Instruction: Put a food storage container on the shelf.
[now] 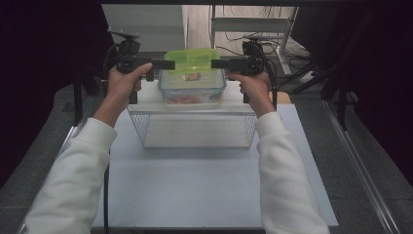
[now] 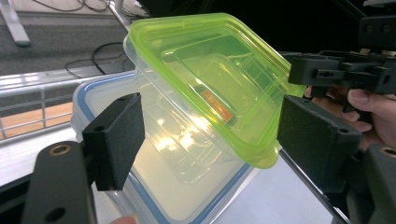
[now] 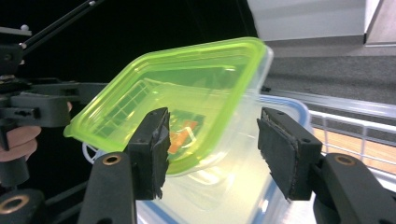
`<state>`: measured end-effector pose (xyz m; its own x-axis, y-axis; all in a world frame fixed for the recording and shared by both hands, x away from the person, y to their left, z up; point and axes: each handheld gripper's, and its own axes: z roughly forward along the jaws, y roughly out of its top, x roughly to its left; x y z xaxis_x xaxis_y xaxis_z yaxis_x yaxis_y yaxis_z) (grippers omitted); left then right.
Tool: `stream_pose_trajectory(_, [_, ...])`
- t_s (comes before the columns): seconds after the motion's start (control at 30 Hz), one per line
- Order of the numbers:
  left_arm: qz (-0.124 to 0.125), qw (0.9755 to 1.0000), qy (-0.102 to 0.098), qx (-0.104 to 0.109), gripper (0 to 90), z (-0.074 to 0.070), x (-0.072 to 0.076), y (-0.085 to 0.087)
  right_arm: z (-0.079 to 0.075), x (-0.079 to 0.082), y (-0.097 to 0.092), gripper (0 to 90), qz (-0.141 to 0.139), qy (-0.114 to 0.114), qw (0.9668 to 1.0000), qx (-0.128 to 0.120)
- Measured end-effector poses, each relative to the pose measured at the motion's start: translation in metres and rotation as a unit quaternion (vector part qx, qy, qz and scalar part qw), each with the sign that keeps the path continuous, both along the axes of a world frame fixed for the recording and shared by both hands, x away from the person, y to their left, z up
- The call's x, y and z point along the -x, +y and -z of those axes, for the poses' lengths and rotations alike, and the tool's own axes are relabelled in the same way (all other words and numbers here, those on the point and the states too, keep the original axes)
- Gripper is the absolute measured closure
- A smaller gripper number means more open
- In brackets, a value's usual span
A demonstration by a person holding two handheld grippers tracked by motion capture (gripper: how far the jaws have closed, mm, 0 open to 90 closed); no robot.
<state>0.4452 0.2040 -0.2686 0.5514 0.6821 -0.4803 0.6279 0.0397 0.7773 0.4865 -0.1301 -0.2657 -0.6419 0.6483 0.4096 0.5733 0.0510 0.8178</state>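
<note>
flanking the green-lidded tub [image 1: 191,62] atop the blue-rimmed box [image 1: 192,90], left gripper [image 1: 165,65] and right gripper [image 1: 218,64] both spread. probably about to squeeze in evenly, then lift together.

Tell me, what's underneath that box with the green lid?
The green-lidded box sits above a bigger clear container with a blue-rimmed lid; touching or not, I cannot tell. Something orange-red shows through that container's wall. The surface beneath it is covered.
</note>
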Motion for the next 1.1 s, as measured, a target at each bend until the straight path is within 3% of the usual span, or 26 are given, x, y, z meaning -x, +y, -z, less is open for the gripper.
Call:
stream_pose_trajectory(0.2, [-0.004,1.0000,0.001,-0.001,21.6,0.000,0.004,0.003,-0.002,0.007,0.006,44.2,-0.016,0.013,0.9998,-0.002])
stream_pose_trajectory(0.3, [-0.004,1.0000,0.000,-0.003,21.6,0.000,0.005,0.005,-0.004,0.011,0.007,41.5,-0.003,0.003,1.0000,0.003])
stream_pose_trajectory(0.53, [-0.004,0.9999,-0.007,-0.012,21.6,-0.002,0.012,0.009,-0.009,0.012,-0.009,39.6,0.018,0.003,0.9997,-0.018])
stream_pose_trajectory(0.7, [-0.006,0.9998,-0.019,-0.009,22.2,-0.003,0.020,0.014,-0.008,0.020,-0.020,39.6,0.012,-0.001,0.9997,-0.023])
stream_pose_trajectory(0.87, [0.002,0.9995,-0.029,-0.008,22.5,-0.001,0.036,0.021,-0.005,0.032,-0.033,39.4,-0.003,-0.005,0.9995,-0.030])
stream_pose_trajectory(0.97, [0.009,0.9993,-0.036,0.000,23.1,0.002,0.051,0.027,-0.001,0.043,-0.044,39.0,-0.012,-0.006,0.9994,-0.031])
stream_pose_trajectory(1.1, [0.013,0.9988,-0.046,-0.006,23.4,0.011,0.071,0.030,0.008,0.061,-0.058,38.3,-0.025,-0.007,0.9991,-0.033])
